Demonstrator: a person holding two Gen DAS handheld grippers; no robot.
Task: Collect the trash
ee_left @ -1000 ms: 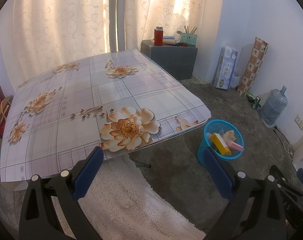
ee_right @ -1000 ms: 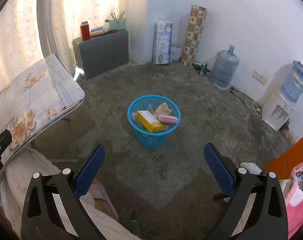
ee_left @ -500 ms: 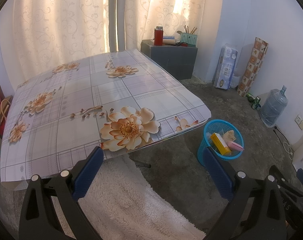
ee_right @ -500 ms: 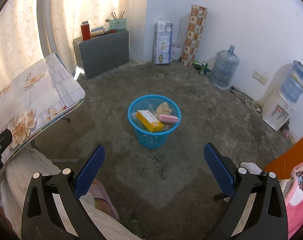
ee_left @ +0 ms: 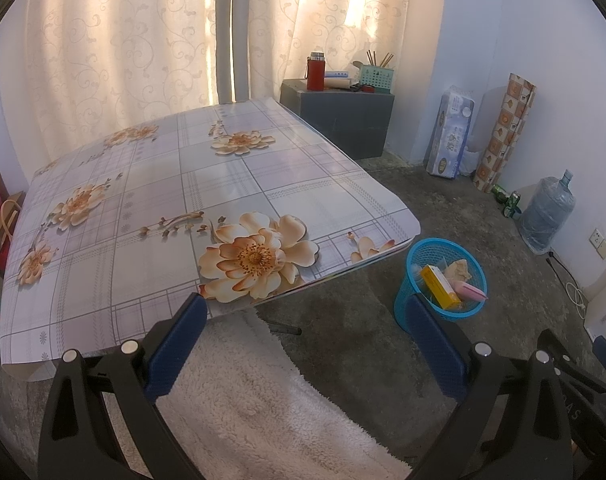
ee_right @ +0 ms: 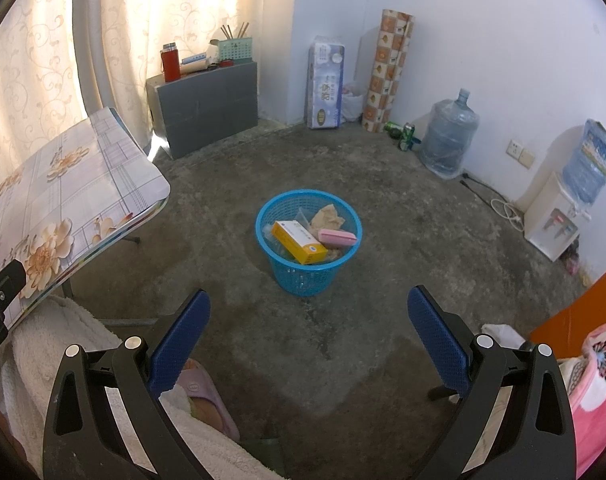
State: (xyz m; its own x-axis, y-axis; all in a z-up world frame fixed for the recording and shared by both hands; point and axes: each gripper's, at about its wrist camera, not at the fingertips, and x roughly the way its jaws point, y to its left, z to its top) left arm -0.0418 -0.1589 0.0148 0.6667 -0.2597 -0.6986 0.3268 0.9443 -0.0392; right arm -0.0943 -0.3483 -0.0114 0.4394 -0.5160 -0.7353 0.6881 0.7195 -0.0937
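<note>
A blue mesh basket (ee_right: 299,276) stands on the concrete floor, also seen as the basket (ee_left: 407,304) right of the table. It holds a yellow box (ee_right: 299,242), a pink packet (ee_right: 337,237) and crumpled paper (ee_right: 328,216). My right gripper (ee_right: 308,330) hangs open above the floor, short of the basket, with nothing between its blue pads. My left gripper (ee_left: 303,338) is open over the near table edge and the white rug, holding nothing. The flower-print table (ee_left: 175,200) carries no loose items.
A white fluffy rug (ee_left: 263,408) lies under the table's front. A grey box (ee_right: 207,112) with a red flask stands by the curtain. Tissue pack (ee_right: 325,88), patterned roll (ee_right: 389,70), water jug (ee_right: 449,140), dispenser (ee_right: 555,216) line the wall. A slipper (ee_right: 207,396) lies near.
</note>
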